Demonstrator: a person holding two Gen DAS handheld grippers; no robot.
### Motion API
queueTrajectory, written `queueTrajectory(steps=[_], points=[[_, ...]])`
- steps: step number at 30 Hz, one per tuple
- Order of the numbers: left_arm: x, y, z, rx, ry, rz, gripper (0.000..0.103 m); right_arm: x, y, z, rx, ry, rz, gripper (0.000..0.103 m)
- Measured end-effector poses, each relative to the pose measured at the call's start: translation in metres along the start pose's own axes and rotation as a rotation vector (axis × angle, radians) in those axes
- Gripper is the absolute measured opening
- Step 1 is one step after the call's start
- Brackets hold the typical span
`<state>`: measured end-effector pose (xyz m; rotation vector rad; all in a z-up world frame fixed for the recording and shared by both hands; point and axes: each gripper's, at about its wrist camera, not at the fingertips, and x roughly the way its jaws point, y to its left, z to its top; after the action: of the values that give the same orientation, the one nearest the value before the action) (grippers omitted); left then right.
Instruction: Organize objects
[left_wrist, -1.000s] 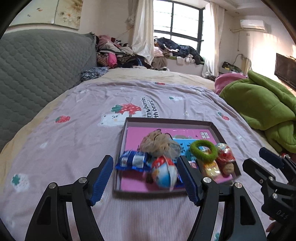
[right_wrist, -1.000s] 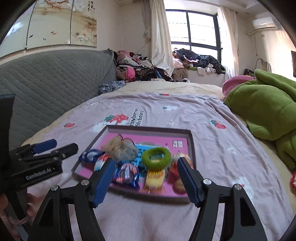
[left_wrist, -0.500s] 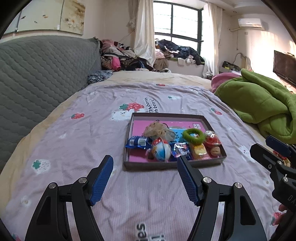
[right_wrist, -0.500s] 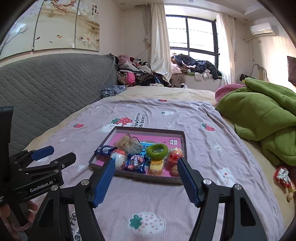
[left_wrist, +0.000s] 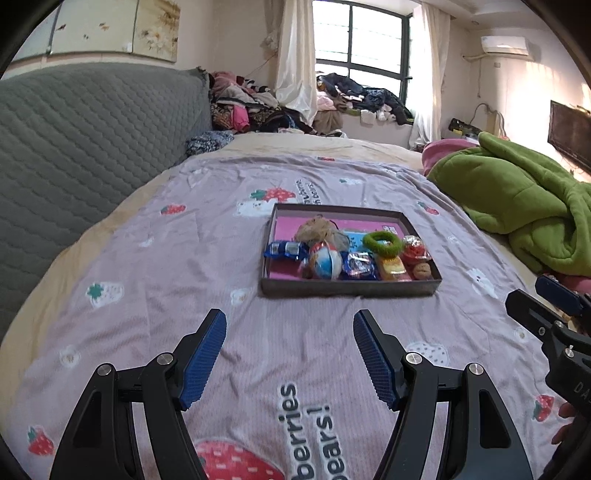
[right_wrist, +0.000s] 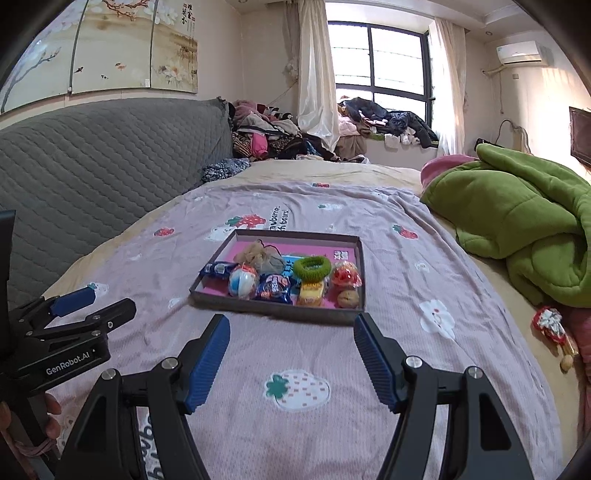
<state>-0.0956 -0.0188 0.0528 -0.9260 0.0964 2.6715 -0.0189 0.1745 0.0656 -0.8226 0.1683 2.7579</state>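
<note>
Resting on the lilac bedspread (left_wrist: 184, 295), a shallow grey tray (left_wrist: 351, 287) with a pink floor is seen at twelve o'clock from both cameras. Inside it, small things are crowded toward the near wall: a blue snack packet (left_wrist: 284, 250) at the tray's nine o'clock side, a round blue-and-white ball (left_wrist: 325, 260) just beside it, a brownish pouch (left_wrist: 317, 230) behind them, a green hair ring (left_wrist: 382, 243) toward one o'clock, a yellow bar (left_wrist: 392, 266) in front of the ring, and a walnut (left_wrist: 422, 271) at the near corner at three o'clock. The left hand-held gripper (left_wrist: 290, 354) is held above the bedspread well short of the tray, its blue pads spread apart with nothing between them. The right hand-held gripper (right_wrist: 291, 360) is likewise spread wide and empty, near the tray's front wall. A green quilt (right_wrist: 517, 221) is heaped at two o'clock, and a grey quilted headboard (right_wrist: 92, 166) is seen at ten o'clock.
</note>
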Motion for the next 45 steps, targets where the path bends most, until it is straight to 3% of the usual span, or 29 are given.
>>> queueTrajectory(steps=[9,27,45], points=[[0.000,0.005,-0.028,0.017,0.040,0.039,0.073,-0.009,-0.002,-0.023,0.011,0.016,-0.008,0.069],[0.024,-0.002,-0.069,0.045,0.057,0.030,0.073,0.021,-0.004,-0.066,0.031,0.074,-0.047,0.069],[0.038,0.000,-0.080,0.042,0.089,0.042,0.073,0.036,-0.006,-0.093,0.034,0.104,-0.062,0.069]])
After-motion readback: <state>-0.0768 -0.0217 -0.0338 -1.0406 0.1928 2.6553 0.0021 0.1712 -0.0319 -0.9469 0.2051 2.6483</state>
